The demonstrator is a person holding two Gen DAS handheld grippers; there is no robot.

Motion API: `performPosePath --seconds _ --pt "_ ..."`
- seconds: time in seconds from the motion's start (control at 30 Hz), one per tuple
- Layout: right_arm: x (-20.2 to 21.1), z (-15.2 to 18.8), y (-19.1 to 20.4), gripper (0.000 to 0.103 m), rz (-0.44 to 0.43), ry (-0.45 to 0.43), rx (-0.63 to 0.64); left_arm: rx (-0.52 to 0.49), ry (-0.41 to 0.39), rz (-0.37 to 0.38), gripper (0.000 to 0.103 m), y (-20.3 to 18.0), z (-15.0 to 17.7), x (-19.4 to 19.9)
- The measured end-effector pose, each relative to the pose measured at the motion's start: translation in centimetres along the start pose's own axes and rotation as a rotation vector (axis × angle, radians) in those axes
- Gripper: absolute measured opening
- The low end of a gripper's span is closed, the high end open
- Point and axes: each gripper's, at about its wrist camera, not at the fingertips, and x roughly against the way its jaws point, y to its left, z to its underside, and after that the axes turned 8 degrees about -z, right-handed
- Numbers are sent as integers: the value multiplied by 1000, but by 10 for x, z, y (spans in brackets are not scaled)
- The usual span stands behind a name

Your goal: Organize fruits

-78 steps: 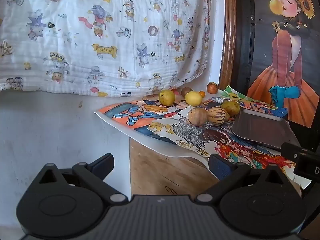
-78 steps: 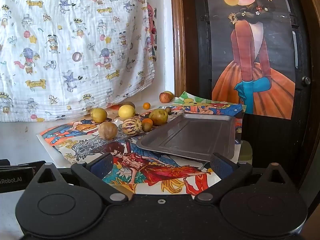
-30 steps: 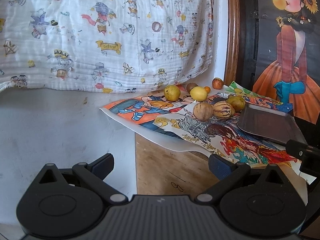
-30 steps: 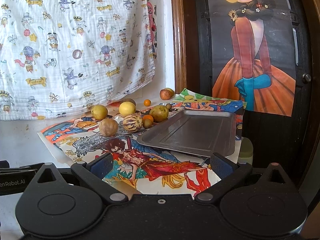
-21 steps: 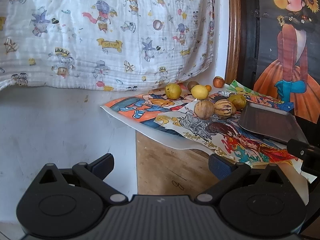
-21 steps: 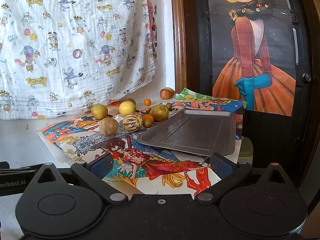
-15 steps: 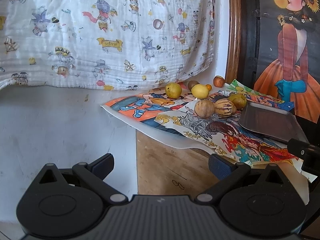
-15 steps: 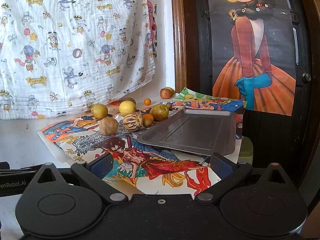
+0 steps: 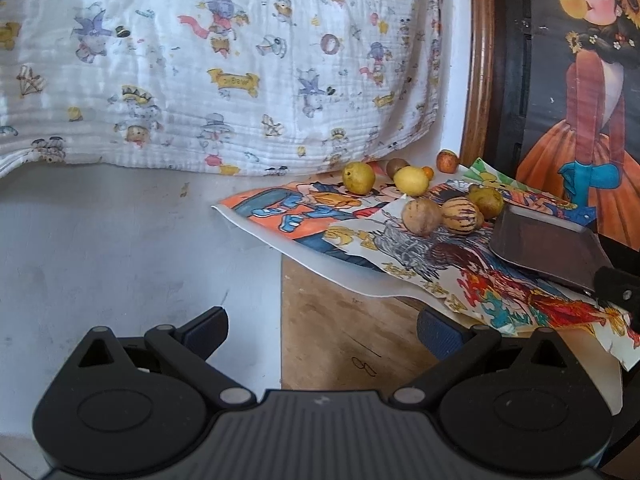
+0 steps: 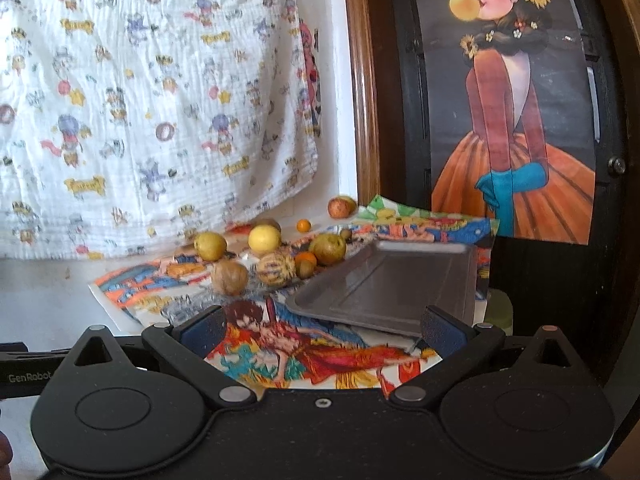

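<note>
Several fruits lie on colourful posters on the table: a yellow-green pear (image 9: 358, 177) (image 10: 210, 246), a lemon (image 9: 410, 180) (image 10: 264, 238), a brown round fruit (image 9: 421, 217) (image 10: 229, 277), a striped melon-like fruit (image 9: 460, 215) (image 10: 275, 267), a green pear (image 10: 327, 248), a small orange (image 10: 306, 258) and a reddish fruit (image 10: 340, 207) at the back. An empty grey metal tray (image 10: 392, 286) (image 9: 548, 246) sits to their right. My left gripper (image 9: 322, 326) is open, well short of the fruit. My right gripper (image 10: 322, 326) is open in front of the tray, holding nothing.
A cartoon-print white cloth (image 9: 200, 60) hangs on the wall behind. A wooden frame (image 10: 364, 100) and a dark panel with a poster of a girl in an orange dress (image 10: 516, 132) stand at the right. Bare wood tabletop (image 9: 340, 340) lies before the posters.
Both views have drifted only slightly; the fruit sits a little farther right in the left wrist view than 2.6 s ago. Both grippers stay open, and no fruit has moved.
</note>
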Motion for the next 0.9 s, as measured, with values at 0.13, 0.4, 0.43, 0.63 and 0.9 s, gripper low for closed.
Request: performPosePath --seconds 0.13,0.4,0.43,0.63,0.9 --pt "8 -7 -1 103 -3 -23 -5 33 -7 11 103 10 -8 2" --pt "10 -16 -6 103 -6 -24 4 71 -16 64 103 21 -22 3" --pt "9 -17 -7 103 -5 -18 3 71 -13 71 103 20 -23 3" --pt "1 -30 -27 103 -23 39 -9 54 3 126 103 15 -38 -5" --pt "-33 -63 -69 103 -155 151 -77 -13 26 181 103 -2 -72 -37"
